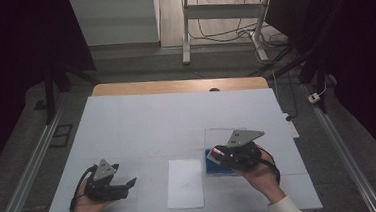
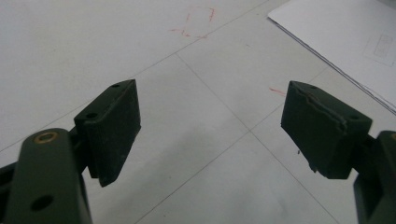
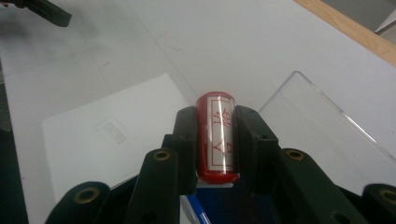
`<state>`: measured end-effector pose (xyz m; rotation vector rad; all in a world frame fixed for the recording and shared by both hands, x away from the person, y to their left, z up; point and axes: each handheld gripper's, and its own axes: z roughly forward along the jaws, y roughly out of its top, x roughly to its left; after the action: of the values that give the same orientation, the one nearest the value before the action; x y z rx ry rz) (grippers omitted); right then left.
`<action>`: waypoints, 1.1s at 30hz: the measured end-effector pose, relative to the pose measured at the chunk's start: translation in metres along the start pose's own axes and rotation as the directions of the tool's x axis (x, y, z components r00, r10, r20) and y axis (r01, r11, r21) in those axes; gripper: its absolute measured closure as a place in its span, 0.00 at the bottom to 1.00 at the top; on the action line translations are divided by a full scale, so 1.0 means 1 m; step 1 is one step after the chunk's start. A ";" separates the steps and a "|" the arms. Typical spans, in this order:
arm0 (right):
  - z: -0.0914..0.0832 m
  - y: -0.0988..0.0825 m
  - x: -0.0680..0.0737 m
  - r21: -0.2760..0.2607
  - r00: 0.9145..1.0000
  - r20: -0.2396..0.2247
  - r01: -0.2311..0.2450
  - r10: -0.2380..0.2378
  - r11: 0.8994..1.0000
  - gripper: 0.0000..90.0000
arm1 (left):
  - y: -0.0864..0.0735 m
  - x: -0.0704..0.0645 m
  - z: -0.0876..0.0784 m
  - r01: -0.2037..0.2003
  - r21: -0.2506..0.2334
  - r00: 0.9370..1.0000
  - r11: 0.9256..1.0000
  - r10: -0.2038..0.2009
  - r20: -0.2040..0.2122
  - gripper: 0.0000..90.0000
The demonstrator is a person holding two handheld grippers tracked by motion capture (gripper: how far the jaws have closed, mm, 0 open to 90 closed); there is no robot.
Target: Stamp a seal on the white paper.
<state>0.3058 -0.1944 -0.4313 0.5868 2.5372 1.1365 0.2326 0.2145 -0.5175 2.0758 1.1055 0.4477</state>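
Right gripper view has my right claw (image 3: 215, 140) clenched on the red stamp (image 3: 215, 135), held just right of the paper sheet (image 3: 107, 135). Left claw (image 2: 210, 126) hangs released, left of that sheet. I'd bring the stamp over the paper and press down flat, no tilt

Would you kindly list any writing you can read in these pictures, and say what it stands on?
Nothing reads clearly.
Red stamp in the right gripper: red characters on its white face, not legible.
White sheet: faint printed box, too small.
Table cover: red scribble, no words.
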 end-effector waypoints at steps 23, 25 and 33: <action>0.019 0.013 0.029 -0.010 0.995 -0.075 0.065 -0.065 0.998 0.78 | 0.000 -0.001 0.000 -0.003 0.002 1.000 1.000 0.003 0.000 0.23; 0.021 0.014 0.031 -0.013 0.995 -0.078 0.067 -0.068 0.998 0.78 | 0.000 -0.001 0.000 -0.004 0.002 1.000 1.000 0.004 -0.001 0.23; 0.025 0.017 0.037 -0.018 0.992 -0.098 0.079 -0.081 0.997 0.78 | 0.000 -0.001 0.000 -0.005 0.002 1.000 1.000 0.005 -0.002 0.23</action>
<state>0.2881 -0.1500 -0.4384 0.4311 2.6070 1.1817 0.2322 0.2136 -0.5177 2.0805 1.1028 0.4507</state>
